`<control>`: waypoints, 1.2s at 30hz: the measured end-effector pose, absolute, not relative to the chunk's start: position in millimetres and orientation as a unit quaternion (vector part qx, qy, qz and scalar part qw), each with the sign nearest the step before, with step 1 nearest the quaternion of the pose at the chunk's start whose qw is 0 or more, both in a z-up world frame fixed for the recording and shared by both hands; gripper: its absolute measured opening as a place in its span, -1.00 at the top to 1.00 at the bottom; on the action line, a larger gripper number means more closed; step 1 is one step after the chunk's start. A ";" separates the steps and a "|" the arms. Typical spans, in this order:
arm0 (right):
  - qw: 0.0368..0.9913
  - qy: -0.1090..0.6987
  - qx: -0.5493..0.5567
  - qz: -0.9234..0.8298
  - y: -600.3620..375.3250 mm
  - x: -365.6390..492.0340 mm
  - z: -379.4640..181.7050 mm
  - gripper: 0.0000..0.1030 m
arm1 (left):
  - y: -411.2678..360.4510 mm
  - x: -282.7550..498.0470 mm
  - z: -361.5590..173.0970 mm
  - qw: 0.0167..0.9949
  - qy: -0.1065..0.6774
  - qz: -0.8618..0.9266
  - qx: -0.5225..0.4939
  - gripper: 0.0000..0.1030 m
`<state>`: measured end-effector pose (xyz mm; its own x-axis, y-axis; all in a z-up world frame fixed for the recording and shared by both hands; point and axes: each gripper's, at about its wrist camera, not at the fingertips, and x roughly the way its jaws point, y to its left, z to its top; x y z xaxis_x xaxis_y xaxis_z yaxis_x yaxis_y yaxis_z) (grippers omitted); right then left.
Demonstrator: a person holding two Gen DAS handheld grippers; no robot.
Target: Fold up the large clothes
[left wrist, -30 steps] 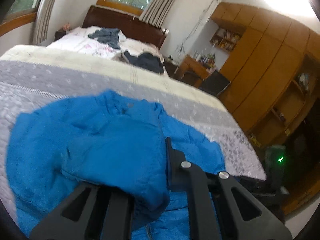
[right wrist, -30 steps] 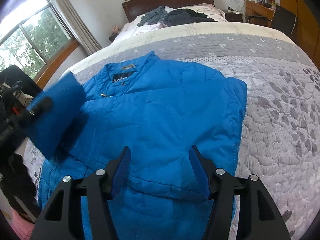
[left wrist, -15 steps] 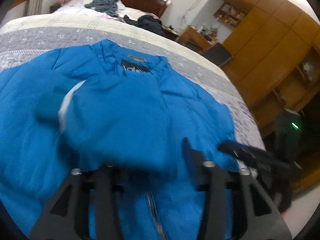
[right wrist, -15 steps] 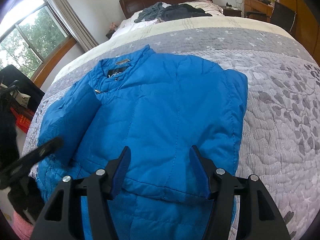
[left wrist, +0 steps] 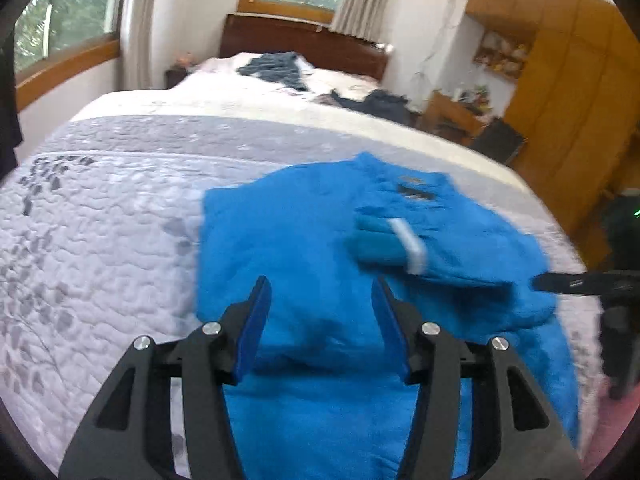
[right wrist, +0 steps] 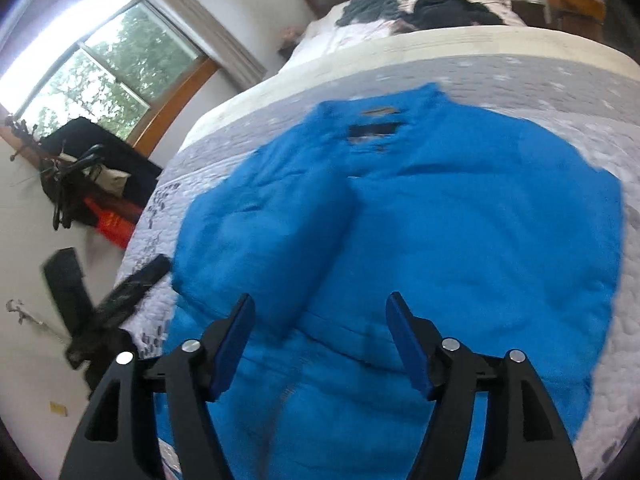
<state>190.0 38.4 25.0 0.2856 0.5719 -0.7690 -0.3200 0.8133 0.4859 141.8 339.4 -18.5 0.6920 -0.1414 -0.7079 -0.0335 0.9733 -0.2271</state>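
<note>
A bright blue padded jacket (left wrist: pixel 304 248) lies flat on the grey quilted bed, collar toward the headboard. One sleeve (left wrist: pixel 404 246) with a teal cuff and white band lies folded across its chest. My left gripper (left wrist: pixel 320 304) hovers open over the jacket's lower half, nothing between its fingers. In the right wrist view the jacket (right wrist: pixel 472 220) fills the centre, the folded sleeve (right wrist: pixel 280 236) lying on its left part. My right gripper (right wrist: pixel 320 324) is open just above the hem area. The left gripper (right wrist: pixel 136 284) appears as a dark blur at the bed's left edge.
The grey quilt (left wrist: pixel 100 232) stretches left of the jacket. Dark clothes (left wrist: pixel 276 66) lie piled near the wooden headboard. A wooden wardrobe (left wrist: pixel 568 100) and desk stand on the right. In the right wrist view a rack with black items (right wrist: pixel 76 176) stands by the window.
My left gripper let go of the sleeve, which now lies folded across the jacket's chest, and swung back open toward the bed's left side. My right gripper stayed open and shifted slightly.
</note>
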 end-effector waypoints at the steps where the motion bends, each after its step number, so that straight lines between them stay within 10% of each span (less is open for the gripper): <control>1: 0.791 0.531 0.118 0.279 46.0 193.6 24.5 -0.43 | 341.6 146.3 -26.1 0.909 0.400 -0.032 -0.118 0.02; 7: 0.765 0.574 0.119 0.265 92.8 219.4 -2.1 -0.45 | 336.7 159.7 -50.2 0.907 0.409 -0.027 -0.093 0.02; 15: 0.774 0.570 0.092 0.261 99.5 221.3 -4.6 0.61 | 345.1 156.2 -35.6 0.907 0.401 -0.043 -0.123 0.03; 28: 0.770 0.577 0.144 0.232 37.7 233.0 -27.2 0.53 | 318.0 189.3 -47.0 0.895 0.418 -0.079 -0.130 0.04; 36: 0.835 0.523 0.047 0.167 30.8 213.9 21.4 -0.07 | 328.0 180.4 -37.3 0.897 0.410 -0.085 -0.144 0.01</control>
<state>213.9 30.8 21.4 0.3982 0.3271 -0.8570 -0.2291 0.9401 0.2524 180.4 328.0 -37.3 0.6496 -0.2704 -0.7106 0.0337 0.9440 -0.3283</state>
